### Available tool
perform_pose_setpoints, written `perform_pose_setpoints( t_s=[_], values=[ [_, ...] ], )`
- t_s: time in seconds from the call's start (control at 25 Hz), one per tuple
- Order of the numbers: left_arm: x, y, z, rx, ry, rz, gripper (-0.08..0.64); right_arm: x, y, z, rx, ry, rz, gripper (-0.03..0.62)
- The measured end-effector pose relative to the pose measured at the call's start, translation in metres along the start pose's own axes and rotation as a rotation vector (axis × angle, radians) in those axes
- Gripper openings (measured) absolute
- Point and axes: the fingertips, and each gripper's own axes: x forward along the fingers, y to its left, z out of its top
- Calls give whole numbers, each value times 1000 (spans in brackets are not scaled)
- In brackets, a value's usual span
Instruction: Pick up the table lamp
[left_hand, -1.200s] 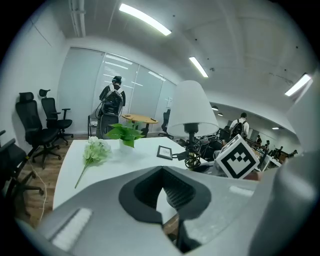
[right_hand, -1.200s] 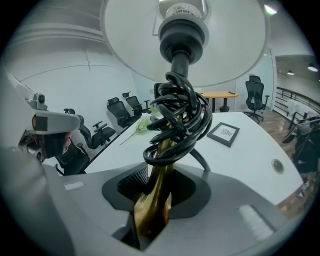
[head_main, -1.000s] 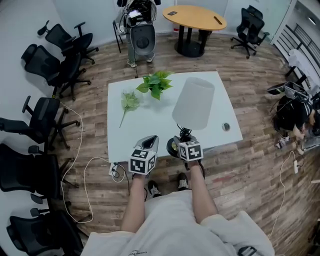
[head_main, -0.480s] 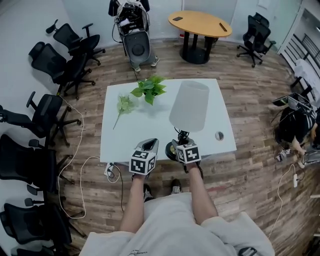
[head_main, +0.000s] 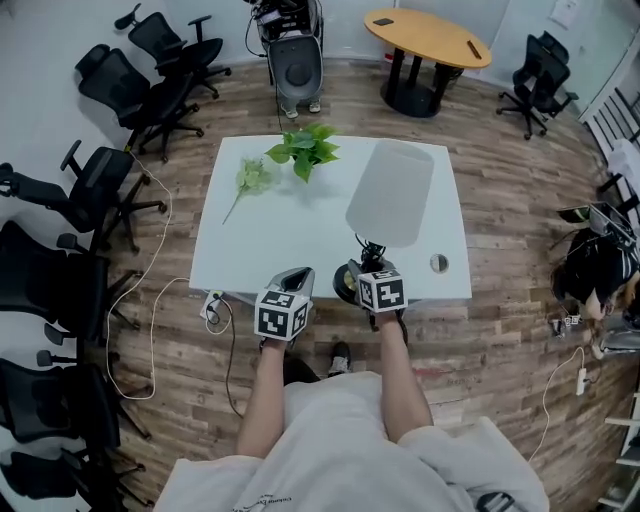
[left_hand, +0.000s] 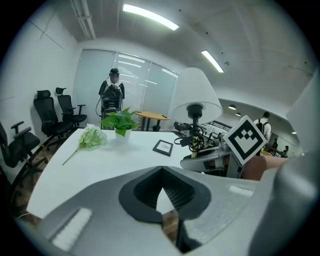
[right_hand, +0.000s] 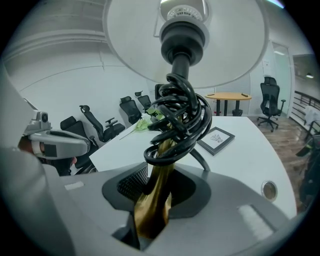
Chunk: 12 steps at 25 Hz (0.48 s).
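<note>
You are clamping the right gripper (right_hand: 150, 202) jaws low on the table lamp (head_main: 390, 195) stem, likely for balance; left gripper (left_hand: 167, 202) jaws are sitting together, empty

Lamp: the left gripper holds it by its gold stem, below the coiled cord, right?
Wrong gripper. The right gripper holds the lamp by its gold stem, below the coiled cord; the right gripper view shows its fingers clamped on the stem. The left gripper is shut on nothing.
</note>
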Motion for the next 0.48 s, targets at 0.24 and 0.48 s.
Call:
perform_pose_setpoints(
  t_s=[0.24, 0.48],
  values=[
    [0, 3, 2, 0, 2, 26, 1, 0, -1, 12, 0, -22, 20, 144],
    [2, 2, 4, 11, 18, 38, 1, 2, -5, 22, 0, -38, 23, 144]
  ],
)
